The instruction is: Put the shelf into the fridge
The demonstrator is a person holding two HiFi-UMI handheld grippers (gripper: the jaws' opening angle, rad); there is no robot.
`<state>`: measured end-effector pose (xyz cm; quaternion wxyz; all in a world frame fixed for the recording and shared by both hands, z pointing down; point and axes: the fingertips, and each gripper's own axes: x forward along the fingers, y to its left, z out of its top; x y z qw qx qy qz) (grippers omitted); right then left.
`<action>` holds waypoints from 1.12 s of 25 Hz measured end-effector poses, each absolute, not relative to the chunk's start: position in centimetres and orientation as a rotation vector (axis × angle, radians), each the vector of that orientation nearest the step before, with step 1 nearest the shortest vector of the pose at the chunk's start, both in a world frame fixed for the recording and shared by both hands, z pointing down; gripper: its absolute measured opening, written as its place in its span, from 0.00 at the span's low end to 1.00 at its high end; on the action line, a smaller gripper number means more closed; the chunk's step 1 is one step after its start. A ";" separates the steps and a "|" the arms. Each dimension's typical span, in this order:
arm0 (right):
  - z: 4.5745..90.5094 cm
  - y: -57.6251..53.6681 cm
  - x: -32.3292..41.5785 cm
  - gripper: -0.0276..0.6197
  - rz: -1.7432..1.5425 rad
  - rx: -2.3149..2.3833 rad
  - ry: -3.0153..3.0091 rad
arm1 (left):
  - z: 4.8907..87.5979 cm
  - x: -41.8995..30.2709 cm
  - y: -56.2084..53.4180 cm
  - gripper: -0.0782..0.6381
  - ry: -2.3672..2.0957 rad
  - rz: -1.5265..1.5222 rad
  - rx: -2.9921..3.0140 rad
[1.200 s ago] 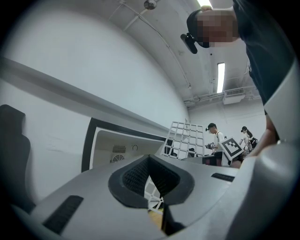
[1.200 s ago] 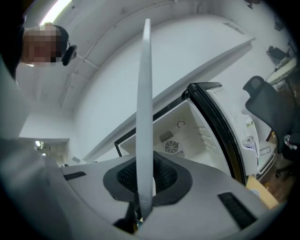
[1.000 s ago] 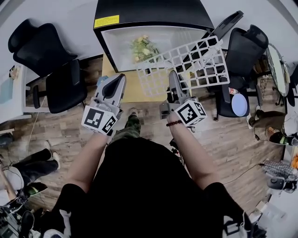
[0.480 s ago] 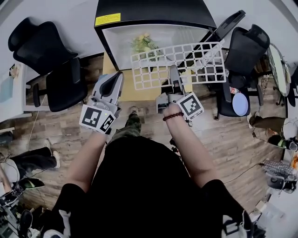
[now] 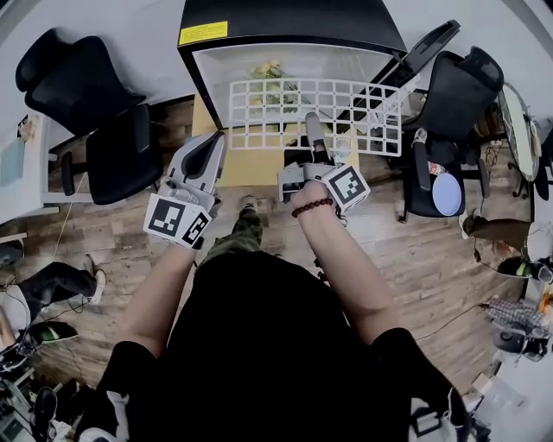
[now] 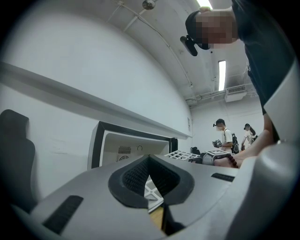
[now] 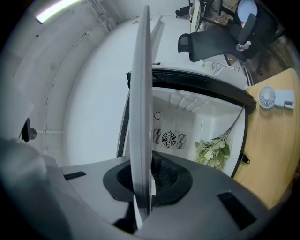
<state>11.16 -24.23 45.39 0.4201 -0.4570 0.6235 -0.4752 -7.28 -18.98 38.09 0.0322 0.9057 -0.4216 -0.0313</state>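
Note:
A white wire shelf (image 5: 302,116) hangs level in front of the open fridge (image 5: 285,26), its far edge at the white inside. My right gripper (image 5: 310,121) is shut on the shelf's near edge. In the right gripper view the shelf (image 7: 142,108) shows edge-on between the jaws of the right gripper (image 7: 143,187), with the fridge (image 7: 187,84) straight ahead. A bunch of green flowers (image 5: 266,76) lies inside the fridge. To the left, below the shelf's left corner, my left gripper (image 5: 211,145) is shut and holds nothing. In the left gripper view, that left gripper (image 6: 149,161) points at the fridge (image 6: 131,140).
The fridge stands on a low wooden board (image 5: 251,166). Its black door (image 5: 419,52) is swung open to the right. Black office chairs stand at the left (image 5: 95,112) and right (image 5: 454,86). A small white fan (image 7: 268,98) lies on the wood. People stand far off (image 6: 225,136).
The shelf has swung from tilted to level and moved left, toward the fridge opening. My right gripper went left and forward with it. The left gripper barely shifted.

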 end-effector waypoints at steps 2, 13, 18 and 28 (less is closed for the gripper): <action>45.7 -24.3 10.7 0.10 -1.218 -1.111 1.533 | 38.1 -7.4 -19.0 0.13 -1.303 -0.094 2.788; 46.8 -25.1 8.6 0.10 -1.305 -1.028 1.505 | 38.7 -7.9 -18.8 0.13 -1.309 -0.069 2.776; 47.4 -25.6 7.8 0.10 -1.352 -0.992 1.458 | 38.7 -8.2 -18.7 0.13 -1.318 -0.068 2.774; 48.0 -26.5 7.1 0.10 -1.372 -0.998 1.423 | 38.9 -9.1 -18.8 0.14 -1.322 -0.065 2.767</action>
